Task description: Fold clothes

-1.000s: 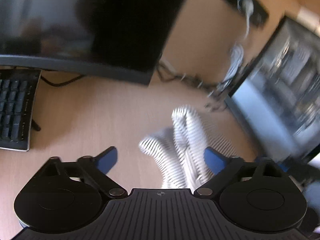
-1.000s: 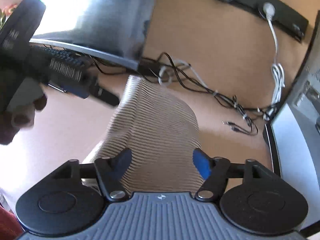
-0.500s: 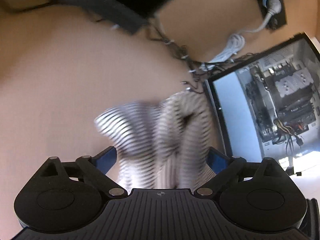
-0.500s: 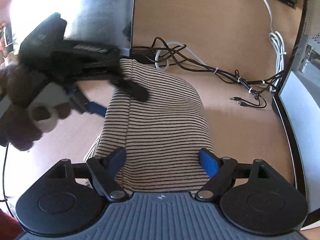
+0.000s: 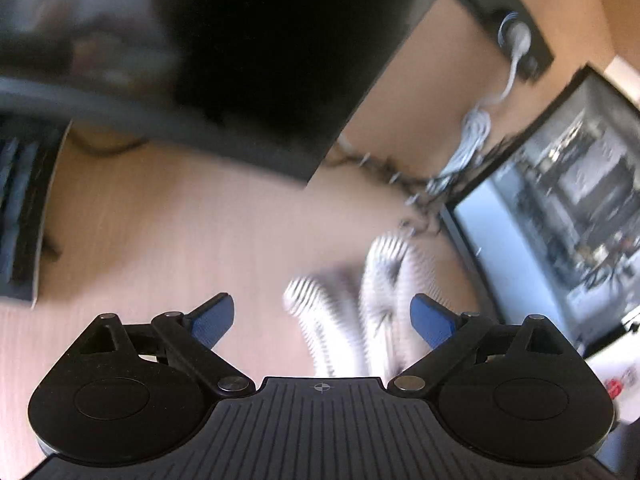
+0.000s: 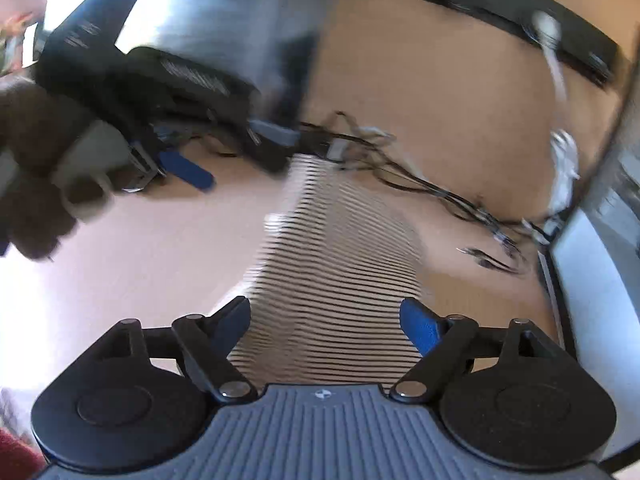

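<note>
Left wrist view shows the left gripper (image 5: 322, 318) with its jaws spread wide and nothing between them. The striped cloth (image 5: 360, 304) lies bunched up on the pale wooden worktop (image 5: 160, 248), in front of the jaws and a bit to the right. It looks blurry. A big dark monitor (image 5: 240, 60) stands behind, a keyboard (image 5: 20, 216) sits far left, and a computer case (image 5: 560, 220) is on the right. In the right wrist view, the right gripper (image 6: 326, 318) also has its jaws spread wide, holding nothing. The striped cloth (image 6: 336, 276) lies flat on the worktop (image 6: 140, 260), running between the two blue fingertips (image 6: 418, 322). A hand (image 6: 32, 168) holds the left gripper (image 6: 188, 168) up on the left, above the worktop. Tangled cables (image 6: 440, 192) lie behind the cloth.
</note>
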The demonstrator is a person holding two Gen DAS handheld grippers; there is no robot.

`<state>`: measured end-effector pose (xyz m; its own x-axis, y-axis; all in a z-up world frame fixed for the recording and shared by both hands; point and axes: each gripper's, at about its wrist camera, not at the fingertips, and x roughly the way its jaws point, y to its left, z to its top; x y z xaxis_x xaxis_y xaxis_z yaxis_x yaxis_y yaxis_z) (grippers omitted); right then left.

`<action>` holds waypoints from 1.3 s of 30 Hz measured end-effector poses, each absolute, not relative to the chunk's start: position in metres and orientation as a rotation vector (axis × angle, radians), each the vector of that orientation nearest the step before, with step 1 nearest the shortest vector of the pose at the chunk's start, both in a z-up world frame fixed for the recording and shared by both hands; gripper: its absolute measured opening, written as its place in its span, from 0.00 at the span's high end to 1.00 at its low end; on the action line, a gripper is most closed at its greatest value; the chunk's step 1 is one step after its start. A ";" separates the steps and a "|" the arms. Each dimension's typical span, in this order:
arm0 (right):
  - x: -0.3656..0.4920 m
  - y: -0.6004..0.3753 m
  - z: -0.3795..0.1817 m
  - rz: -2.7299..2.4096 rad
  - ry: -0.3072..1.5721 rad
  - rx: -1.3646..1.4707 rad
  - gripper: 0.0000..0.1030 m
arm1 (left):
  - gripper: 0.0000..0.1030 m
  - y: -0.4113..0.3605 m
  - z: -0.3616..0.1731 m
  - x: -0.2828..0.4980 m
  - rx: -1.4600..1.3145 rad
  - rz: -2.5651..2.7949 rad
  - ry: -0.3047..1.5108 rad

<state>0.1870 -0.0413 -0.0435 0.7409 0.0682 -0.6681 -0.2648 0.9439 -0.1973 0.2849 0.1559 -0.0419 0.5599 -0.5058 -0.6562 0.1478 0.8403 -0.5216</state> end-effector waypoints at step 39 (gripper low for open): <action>0.204 -0.074 -0.024 0.454 0.899 -0.062 0.89 | 0.19 0.116 -0.070 0.218 -0.162 -0.717 1.030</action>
<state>0.2043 -0.0744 -0.0241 0.5344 0.3553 -0.7669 -0.4064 0.9036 0.1354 0.2176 0.1156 -0.0700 0.3119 -0.6134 -0.7256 0.4676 0.7639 -0.4448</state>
